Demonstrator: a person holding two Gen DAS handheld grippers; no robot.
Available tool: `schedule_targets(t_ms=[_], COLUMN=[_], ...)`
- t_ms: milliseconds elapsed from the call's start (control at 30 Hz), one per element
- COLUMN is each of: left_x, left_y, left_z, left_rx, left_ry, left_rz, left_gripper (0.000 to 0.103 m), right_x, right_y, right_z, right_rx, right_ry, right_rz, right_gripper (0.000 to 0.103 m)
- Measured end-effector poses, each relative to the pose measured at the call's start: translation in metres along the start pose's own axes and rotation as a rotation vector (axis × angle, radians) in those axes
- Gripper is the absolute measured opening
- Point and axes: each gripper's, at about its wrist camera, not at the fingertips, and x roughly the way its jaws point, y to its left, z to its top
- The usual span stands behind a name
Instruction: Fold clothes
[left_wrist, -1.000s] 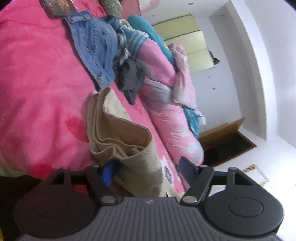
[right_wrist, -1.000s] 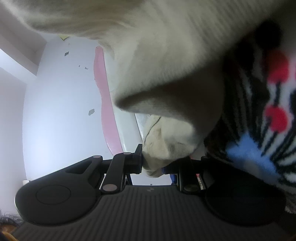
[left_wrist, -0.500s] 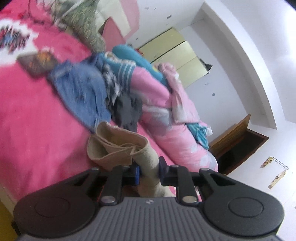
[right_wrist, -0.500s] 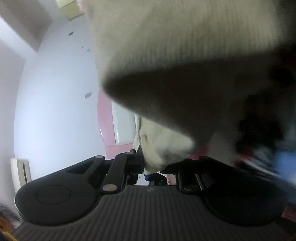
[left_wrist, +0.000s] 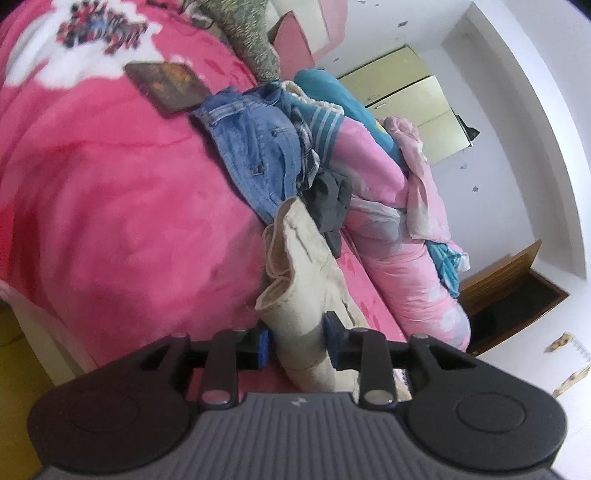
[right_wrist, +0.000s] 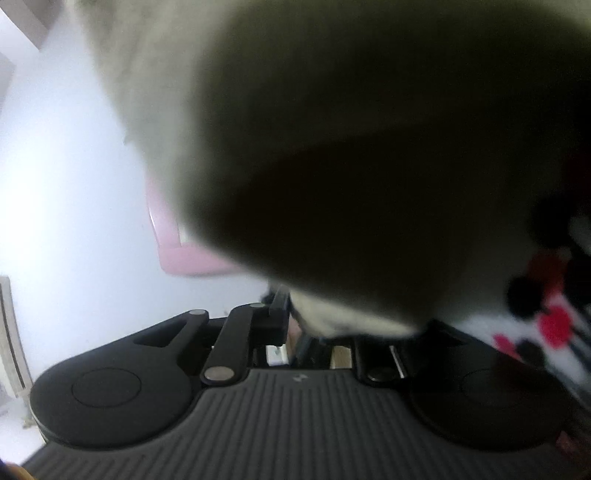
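Left claw (left_wrist: 297, 341) opening around beige garment (left_wrist: 303, 266), no readable writing

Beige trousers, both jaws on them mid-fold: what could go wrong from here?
1. The left gripper jaws are opening around the beige trousers; the bundled leg may slip out.
2. Cloth covers most of the right wrist view, so the right gripper works nearly blind.
3. The jeans and grey garment touch the trousers' far end and could get dragged.

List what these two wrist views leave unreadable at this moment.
- Right wrist: blurred pale cloth fills the view, hiding the right gripper contact and the bed.
- Left wrist: beige garment runs behind the left gripper body; the grip itself is unclear as the jaws open.
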Motion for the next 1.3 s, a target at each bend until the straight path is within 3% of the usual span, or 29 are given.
schedule_targets(t_ms=[133, 233, 367, 533, 600, 700, 833, 967, 1033, 1167, 1300], left_x=[-0.017, -0.036, -0.056, -0.035, -0.021, 0.01, 0.049, 0.081, 0.094, 0.117, 0.133], left_y=[-0.016, -0.028, -0.045, -0.087, -0.102, -0.12, -0.139, -0.151, -0.15, -0.145, -0.136], left_z=[-0.003, -0.005, -0.003, -0.012, -0.017, -0.027, -0.039, -0.048, -0.049, -0.052, -0.056], left_rx=[0.049, 0.107, 0.147, 0.264, 0.303, 0.349, 0.407, 0.465, 0.484, 0.509, 0.535], left_ry=[-0.034, -0.108, -0.176, -0.15, -0.126, -0.076, -0.04, -0.03, -0.028, -0.024, -0.022], left_rz=[0.04, 0.11, 0.147, 0.15, 0.143, 0.136, 0.123, 0.14, 0.164, 0.226, 0.28], left_gripper=[0.047, 0.051, 0.051, 0.051, 0.051, 0.051, 0.051, 0.051, 0.051, 0.051, 0.051], right_x=[-0.012, -0.027, -0.042, -0.049, -0.062, -0.129, -0.239, -0.293, -0.321, -0.382, -0.424], right_y=[0.013, 0.024, 0.035, 0.057, 0.06, 0.054, 0.081, 0.106, 0.111, 0.13, 0.114], right_z=[-0.008, -0.017, -0.032, -0.059, -0.086, -0.052, -0.039, -0.019, -0.011, 0.003, 0.039], right_rx=[-0.059, -0.136, -0.237, -0.402, -0.473, -0.586, -0.703, -0.798, -0.87, -1.049, -1.014], right_ry=[0.077, 0.122, 0.166, 0.171, 0.178, 0.158, 0.045, -0.151, -0.275, -0.51, -0.71], right_rz=[-0.065, -0.144, -0.257, -0.269, -0.26, -0.255, -0.24, -0.291, -0.381, -0.688, -0.947], right_gripper=[0.047, 0.059, 0.064, 0.064, 0.064, 0.064, 0.063, 0.063, 0.063, 0.063, 0.063])
